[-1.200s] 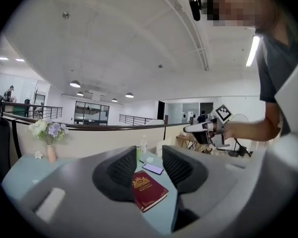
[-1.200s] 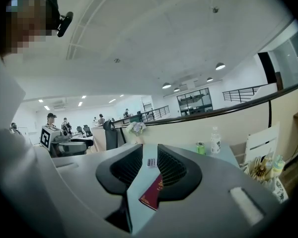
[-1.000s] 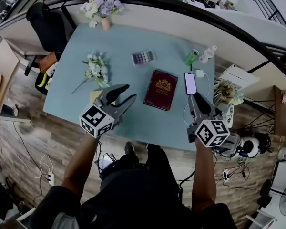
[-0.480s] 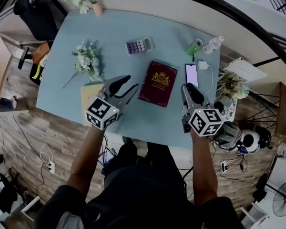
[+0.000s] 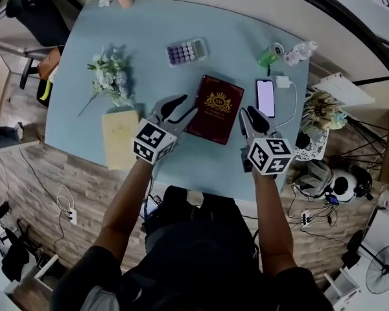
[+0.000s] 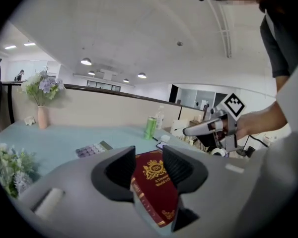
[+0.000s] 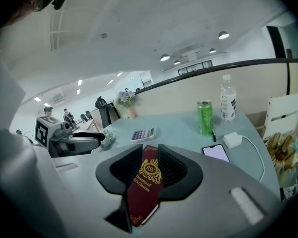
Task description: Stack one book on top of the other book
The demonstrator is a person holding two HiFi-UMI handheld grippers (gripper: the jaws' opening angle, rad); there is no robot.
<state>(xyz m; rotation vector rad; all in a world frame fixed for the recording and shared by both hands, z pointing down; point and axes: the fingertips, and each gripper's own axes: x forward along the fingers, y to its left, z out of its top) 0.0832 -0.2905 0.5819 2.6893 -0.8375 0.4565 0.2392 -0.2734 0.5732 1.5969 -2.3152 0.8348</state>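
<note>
A dark red book (image 5: 214, 109) with a gold crest lies flat in the middle of the pale blue table (image 5: 149, 24). A tan book (image 5: 120, 138) lies at the table's near left edge. My left gripper (image 5: 187, 105) is open and hangs just off the red book's left edge. My right gripper (image 5: 246, 116) is off the book's right edge, jaws a narrow gap apart and nothing between them. Both gripper views look along the jaws at the red book (image 6: 156, 182) (image 7: 144, 192) on the table beyond. Neither gripper touches it.
A calculator (image 5: 187, 50) lies behind the red book. A phone (image 5: 266, 98) on a charger cable lies right of it, close to my right gripper. A green can (image 5: 269, 56) and a bottle (image 5: 299, 52) stand at the back right. Flowers (image 5: 110, 76) lie at the left.
Both grippers have come down and moved in towards the red book, the left from its left side, the right from its right. The books have not moved.
</note>
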